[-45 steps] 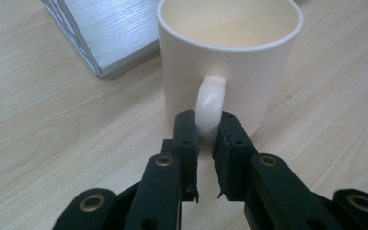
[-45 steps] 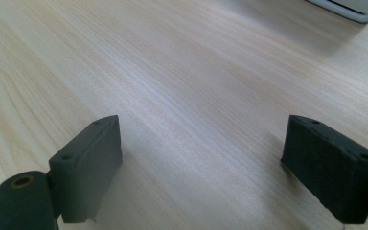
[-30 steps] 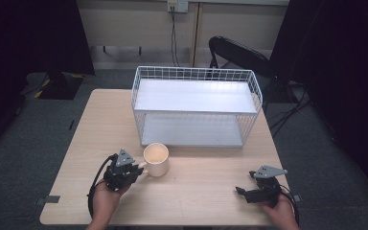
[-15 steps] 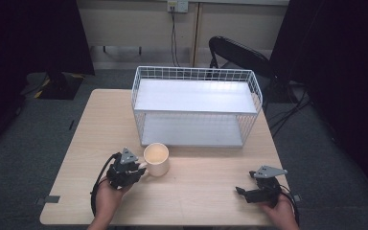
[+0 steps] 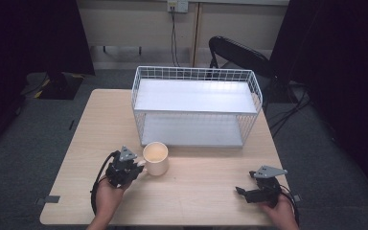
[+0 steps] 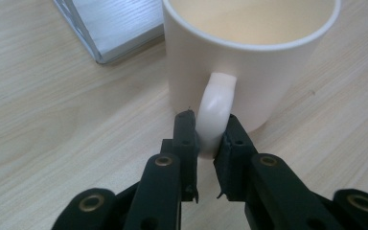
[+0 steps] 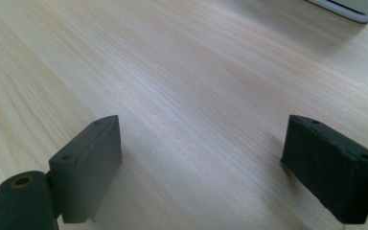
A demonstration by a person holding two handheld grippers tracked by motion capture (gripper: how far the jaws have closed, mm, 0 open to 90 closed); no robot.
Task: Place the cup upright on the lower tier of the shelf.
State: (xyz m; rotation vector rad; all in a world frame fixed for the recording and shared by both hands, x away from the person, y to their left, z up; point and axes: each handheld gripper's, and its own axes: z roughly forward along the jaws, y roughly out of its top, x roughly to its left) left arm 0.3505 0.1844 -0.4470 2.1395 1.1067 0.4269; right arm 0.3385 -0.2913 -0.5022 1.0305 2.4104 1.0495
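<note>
The table [image 5: 206,191] is light wood; the white wire rack [image 5: 196,108] stands on it well beyond both claws, nearer the left one.

Pose: both forearms come in from the bottom edge. L hand lies low on the table, and its left claw [image 6: 210,136] points fwd-right at the cream mug [image 5: 155,158], which stands upright just in front of it and touching. R hand sits well apart on the other side, and its right claw [image 5: 242,191] lies level, pointing left across bare wood.

Claw state: in the left gripper view the L jaws are pinched on the mug handle [image 6: 215,112], pads pressing on both sides. They've just been closing after a brief loosening, w/ the handle between them. R jaws are spread wide, w/ nothing between them.

Vs earlier: both hands, the mug and the rack sit where they were; no visible shift.

Hard to see: the handle is hidden under the L claw in the high view. The mug's base and rim are cut off in the left gripper view, and the rack is cut to a corner in both gripper views. The R fingertips are too small to read from above.
</note>
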